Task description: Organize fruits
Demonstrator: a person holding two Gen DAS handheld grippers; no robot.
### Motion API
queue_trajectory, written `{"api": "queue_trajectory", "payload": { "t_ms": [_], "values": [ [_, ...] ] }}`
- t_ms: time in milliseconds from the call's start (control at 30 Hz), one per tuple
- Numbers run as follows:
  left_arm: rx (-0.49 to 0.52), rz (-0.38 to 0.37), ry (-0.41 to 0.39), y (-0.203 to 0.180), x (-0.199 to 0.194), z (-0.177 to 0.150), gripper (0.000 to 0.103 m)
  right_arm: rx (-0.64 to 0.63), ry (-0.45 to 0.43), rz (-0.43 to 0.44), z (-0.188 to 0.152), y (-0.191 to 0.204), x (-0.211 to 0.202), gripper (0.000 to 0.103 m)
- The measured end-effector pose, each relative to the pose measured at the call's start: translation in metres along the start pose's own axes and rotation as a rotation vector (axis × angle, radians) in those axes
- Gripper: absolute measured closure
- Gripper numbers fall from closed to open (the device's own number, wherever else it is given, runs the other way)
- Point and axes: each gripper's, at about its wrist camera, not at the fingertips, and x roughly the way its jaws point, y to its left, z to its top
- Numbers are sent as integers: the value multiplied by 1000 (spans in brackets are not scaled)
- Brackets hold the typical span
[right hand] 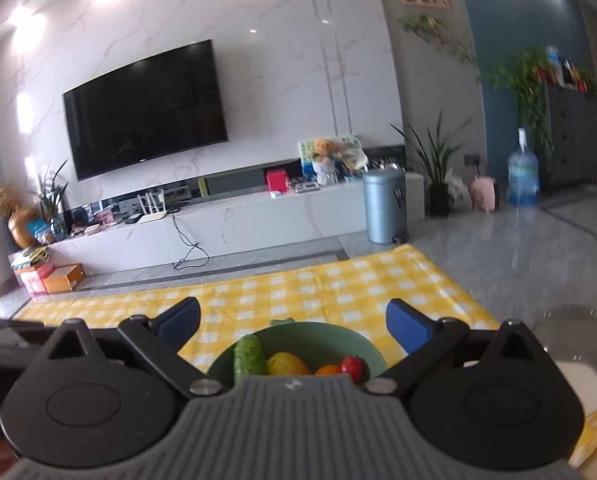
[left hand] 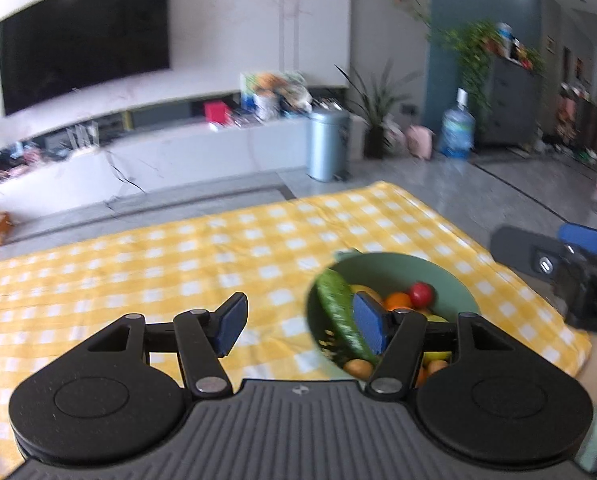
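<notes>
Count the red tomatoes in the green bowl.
1. The red tomato sits at the right of the green bowl, beside the orange fruit. More may be hidden under the cucumber or behind the gripper.

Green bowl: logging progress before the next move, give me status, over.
Left gripper open, empty. Right gripper open, empty. Green bowl holds cucumber, lemon, tomato. Nothing blocking.

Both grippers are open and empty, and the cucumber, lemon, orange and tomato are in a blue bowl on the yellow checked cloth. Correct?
One slip: the bowl is green, not blue, as the right wrist view shows. The cucumber, lemon, orange, tomato, yellow checked cloth and open grippers stand.
</notes>
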Motion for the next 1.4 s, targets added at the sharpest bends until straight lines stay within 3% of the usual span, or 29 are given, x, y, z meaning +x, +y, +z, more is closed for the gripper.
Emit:
{"api": "queue_trajectory", "payload": {
  "t_ms": [133,267,400,600,867,1033,1400],
  "values": [
    [-16,65,-44,7,-19,-6,28,-60,-23,-1,-9,15,-22,4],
    [-6,111,-76,10,-34,-13,15,-98,-39,4,-20,24,-41,4],
    [39,154,-88,5,-44,-25,13,-89,-50,5,-32,24,-52,4],
    [35,145,-60,6,-42,-39,13,-92,32,-23,-55,26,-49,4],
    [2,107,72,12,-21,-66,13,-89,109,-71,-82,20,-39,4],
    [-16,90,114,15,-16,-72,13,-68,160,-66,-87,18,-25,4],
    [-3,89,134,11,-14,-73,13,-51,170,-48,-88,17,-19,4]
  ]
}}
